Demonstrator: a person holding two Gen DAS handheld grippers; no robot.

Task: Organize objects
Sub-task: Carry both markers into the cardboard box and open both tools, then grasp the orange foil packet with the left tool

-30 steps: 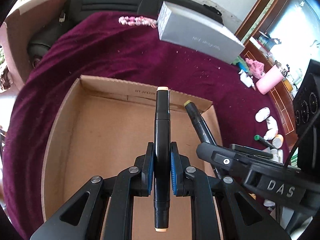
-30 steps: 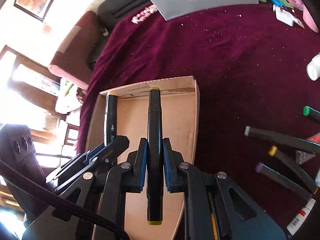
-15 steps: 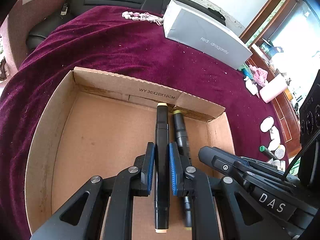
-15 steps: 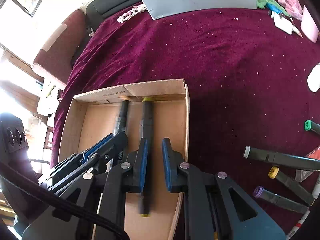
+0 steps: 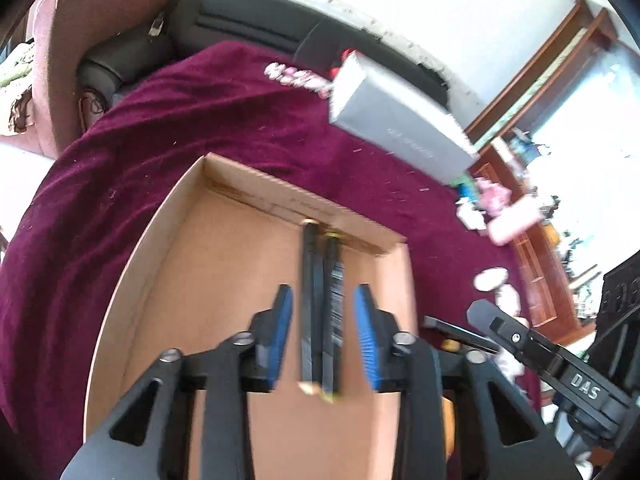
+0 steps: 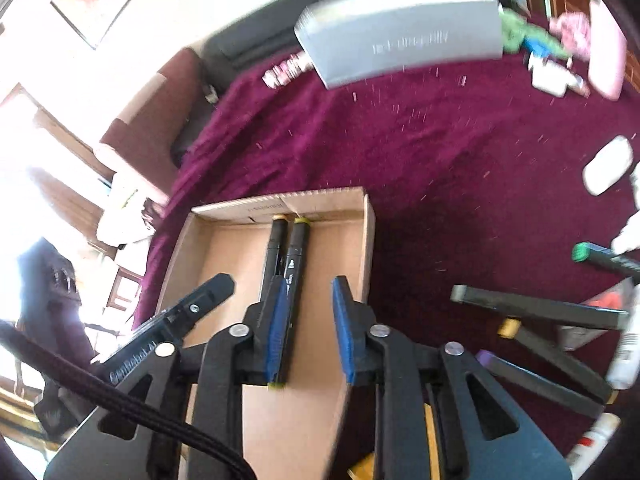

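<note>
Markers lie side by side on the floor of the cardboard box (image 5: pixel 224 280): the tan-capped marker (image 5: pixel 309 304) on the left and the yellow-capped marker (image 5: pixel 334 308) just beside it on the right, their far caps close to the box's far wall. Nearest the lens, the left gripper (image 5: pixel 323 340) hangs above both; its jaws are opening and the blue pads stand clear of the markers on either side. The right gripper (image 6: pixel 306 328) is beside it over the same box, jaws also opening, with the yellow-capped marker seen past its left pad and no pad pressing on it. Right of the box, on the maroon cloth (image 6: pixel 420 152), lie loose markers (image 6: pixel 536 312) with grey, yellow, purple and green caps. Farther back a grey box (image 6: pixel 400 40) rests on the cloth, with pink beads (image 5: pixel 296 78) beside it.
</note>
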